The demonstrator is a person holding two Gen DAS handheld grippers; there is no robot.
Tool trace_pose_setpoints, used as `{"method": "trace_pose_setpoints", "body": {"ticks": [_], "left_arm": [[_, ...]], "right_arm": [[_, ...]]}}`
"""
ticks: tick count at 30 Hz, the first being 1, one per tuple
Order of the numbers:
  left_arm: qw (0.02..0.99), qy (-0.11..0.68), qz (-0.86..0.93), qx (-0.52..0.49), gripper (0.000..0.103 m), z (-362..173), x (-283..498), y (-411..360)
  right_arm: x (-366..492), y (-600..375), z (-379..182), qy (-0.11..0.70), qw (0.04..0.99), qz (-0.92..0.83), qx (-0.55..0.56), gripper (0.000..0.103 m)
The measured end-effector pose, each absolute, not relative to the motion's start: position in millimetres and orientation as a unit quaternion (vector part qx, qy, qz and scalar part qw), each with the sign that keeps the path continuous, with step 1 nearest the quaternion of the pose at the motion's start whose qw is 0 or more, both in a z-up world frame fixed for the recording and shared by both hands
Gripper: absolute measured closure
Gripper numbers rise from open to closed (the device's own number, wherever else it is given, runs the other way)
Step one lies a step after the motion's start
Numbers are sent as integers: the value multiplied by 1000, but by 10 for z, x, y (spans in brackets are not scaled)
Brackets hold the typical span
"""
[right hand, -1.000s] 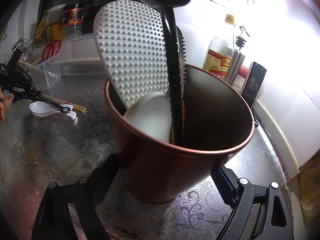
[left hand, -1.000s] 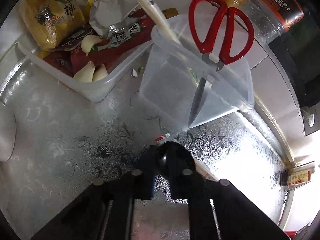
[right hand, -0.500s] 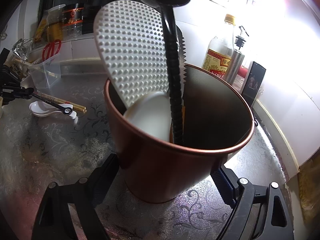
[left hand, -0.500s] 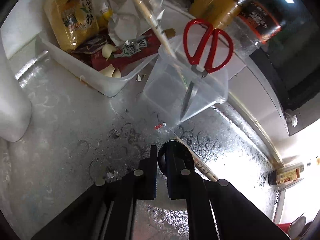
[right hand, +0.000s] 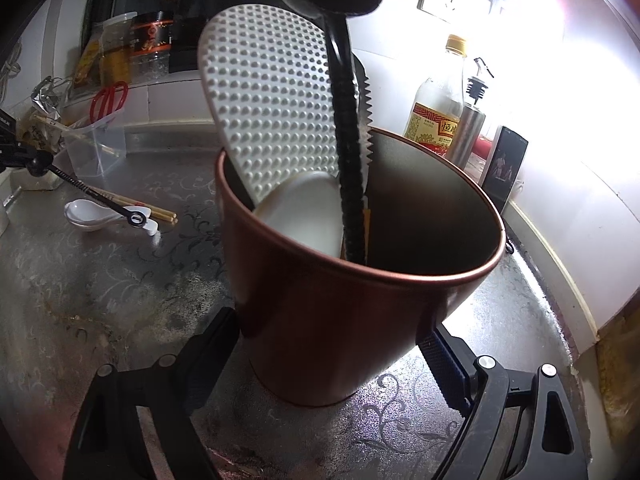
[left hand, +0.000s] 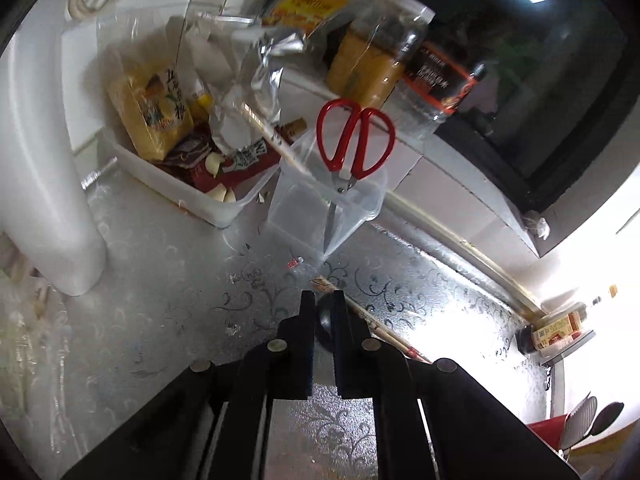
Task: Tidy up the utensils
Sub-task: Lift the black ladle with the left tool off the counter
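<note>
The left tool (left hand: 322, 312) is clenching a black ladle (right hand: 86, 190); the right tool (right hand: 328, 344) is gripping the copper-red holder cup (right hand: 360, 296) — white spoon (right hand: 86, 214) and chopsticks (right hand: 136, 204) are lying on the desk (right hand: 100, 300).

- The utensil holder (right hand: 360, 292) stood on the counter (right hand: 100, 300), between the right gripper's fingers (right hand: 208, 356).
- In it leaned a rice paddle (right hand: 272, 108), a ladle (right hand: 344, 120) and a spoon (right hand: 304, 212).
- Far to its left, a soup spoon (right hand: 86, 216) lay on the counter beside chopsticks (right hand: 148, 208).
- Behind those stood a clear container (left hand: 328, 208) holding scissors (left hand: 354, 140).
- Left of the container sat a tray (left hand: 168, 176) of packets.
</note>
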State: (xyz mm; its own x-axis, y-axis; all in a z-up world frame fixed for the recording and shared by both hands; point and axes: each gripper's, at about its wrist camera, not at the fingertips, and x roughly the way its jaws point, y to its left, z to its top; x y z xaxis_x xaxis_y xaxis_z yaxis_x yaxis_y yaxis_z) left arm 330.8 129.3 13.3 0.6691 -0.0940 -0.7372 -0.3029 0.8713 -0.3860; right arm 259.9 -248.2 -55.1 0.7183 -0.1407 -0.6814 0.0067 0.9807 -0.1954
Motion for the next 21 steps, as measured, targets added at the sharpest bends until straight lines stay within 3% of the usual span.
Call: {"method": "trace_pose_setpoints", "body": {"ticks": [8, 14, 15, 17, 18, 21], "left_arm": [[900, 369, 51, -226, 96, 246, 3294, 1183], [879, 398, 30, -261, 95, 78, 3379, 1230], [871, 408, 36, -271, 94, -1, 3418, 1262], [860, 422, 47, -281, 81, -145, 3476, 1317], [854, 431, 54, -287, 70, -227, 3502, 1346], [835, 451, 60, -310, 68, -439, 3606, 1427]], "right_arm": [[2548, -2474, -547, 371, 924, -31, -90, 13], [2546, -2490, -545, 370, 925, -24, -89, 13], [2565, -2512, -543, 370, 925, -24, -88, 13], [2575, -2523, -543, 370, 925, -23, -86, 13], [2581, -2526, -542, 370, 925, -23, -86, 13], [2559, -2515, -545, 369, 925, -22, -84, 13]]}}
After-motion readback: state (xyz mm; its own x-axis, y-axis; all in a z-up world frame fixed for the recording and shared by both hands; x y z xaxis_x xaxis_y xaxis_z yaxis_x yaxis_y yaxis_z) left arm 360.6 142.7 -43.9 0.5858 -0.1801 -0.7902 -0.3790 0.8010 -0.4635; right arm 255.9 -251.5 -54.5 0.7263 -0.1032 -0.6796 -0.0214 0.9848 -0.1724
